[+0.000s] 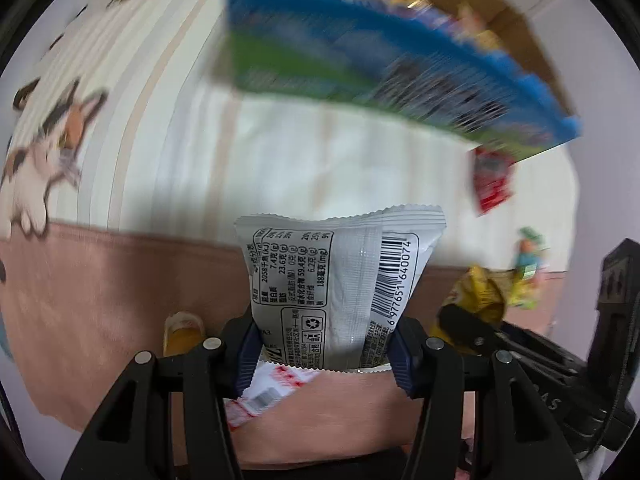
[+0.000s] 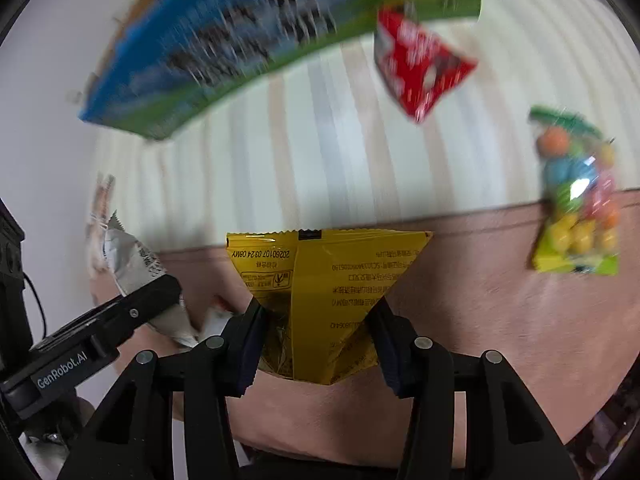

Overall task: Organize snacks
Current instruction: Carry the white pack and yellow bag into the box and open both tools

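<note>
Your left gripper (image 1: 324, 344) is clamped on the lower end of a white snack packet (image 1: 336, 284), its barcode side facing the camera, lifted above the pink band of the bedspread (image 1: 120, 300). Under it lies a red-and-white sachet (image 1: 272, 388). Your right gripper (image 2: 316, 340) pinches a yellow snack packet (image 2: 320, 280) the same way, printed back toward the lens, also held off the cloth. Beyond both, on the striped cream cloth, you have a red packet (image 2: 420, 64) lying flat and a clear bag of coloured candies (image 2: 576, 200) straddling the pink edge. Farthest off stands a blue-and-green box (image 1: 360, 60), blurred, with assorted snacks inside it.
</note>
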`<state>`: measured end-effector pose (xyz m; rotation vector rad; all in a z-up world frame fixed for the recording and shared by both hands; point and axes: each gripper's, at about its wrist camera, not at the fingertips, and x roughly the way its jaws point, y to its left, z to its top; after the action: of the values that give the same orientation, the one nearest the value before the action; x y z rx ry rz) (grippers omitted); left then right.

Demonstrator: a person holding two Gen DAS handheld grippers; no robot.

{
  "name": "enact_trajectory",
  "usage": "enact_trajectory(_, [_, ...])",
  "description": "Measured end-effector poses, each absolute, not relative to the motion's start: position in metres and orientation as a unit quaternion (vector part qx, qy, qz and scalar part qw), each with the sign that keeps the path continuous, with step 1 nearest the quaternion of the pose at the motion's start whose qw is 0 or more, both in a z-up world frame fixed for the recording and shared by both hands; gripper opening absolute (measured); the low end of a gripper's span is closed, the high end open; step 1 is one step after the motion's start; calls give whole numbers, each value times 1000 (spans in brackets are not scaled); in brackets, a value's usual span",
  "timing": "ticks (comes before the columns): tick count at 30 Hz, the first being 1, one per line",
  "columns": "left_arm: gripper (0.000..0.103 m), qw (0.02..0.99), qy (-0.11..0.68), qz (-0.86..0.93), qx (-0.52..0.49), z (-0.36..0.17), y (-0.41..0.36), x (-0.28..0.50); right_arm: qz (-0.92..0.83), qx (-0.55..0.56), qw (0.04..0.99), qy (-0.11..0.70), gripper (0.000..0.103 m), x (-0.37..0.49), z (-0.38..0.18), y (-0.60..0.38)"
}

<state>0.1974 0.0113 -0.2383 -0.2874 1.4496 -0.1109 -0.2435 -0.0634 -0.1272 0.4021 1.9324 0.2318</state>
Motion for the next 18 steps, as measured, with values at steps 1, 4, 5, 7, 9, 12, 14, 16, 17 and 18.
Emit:
enact_trajectory(1, [51, 744, 652, -60, -132, -226, 8, 202, 100, 175, 551, 810, 52, -232, -118, -66])
enact_trajectory(4, [51, 759, 630, -85, -137, -190, 10, 241, 110, 193, 576, 787, 52, -190, -90, -75])
enact_trajectory(5, [51, 763, 624, -92, -141, -177, 10, 251, 113, 199, 584, 779, 52, -177, -82, -78])
enact_trajectory(7, [51, 770, 613, -103, -145, -156, 12, 272, 119, 201, 599, 766, 52, -151, -64, -92])
enact_trajectory(9, [51, 780, 601, -105, -137, -141, 11, 292, 124, 192, 619, 751, 52, -118, -51, -97])
enact_trajectory(12, [52, 787, 597, -98, -118, -132, 12, 332, 123, 168, 638, 741, 52, -76, -40, -118])
enact_trajectory(14, [52, 787, 602, -87, -105, -132, 19, 364, 116, 150, 643, 742, 52, -47, -49, -118])
enact_trajectory(16, [52, 781, 614, -76, -89, -143, 23, 390, 109, 136, 642, 746, 52, -26, -63, -111])
enact_trajectory(17, [52, 775, 622, -70, -88, -151, 27, 402, 104, 128, 641, 749, 52, -16, -71, -111])
enact_trajectory(18, [52, 771, 627, -65, -90, -158, 30, 409, 101, 122, 638, 753, 52, -8, -80, -111])
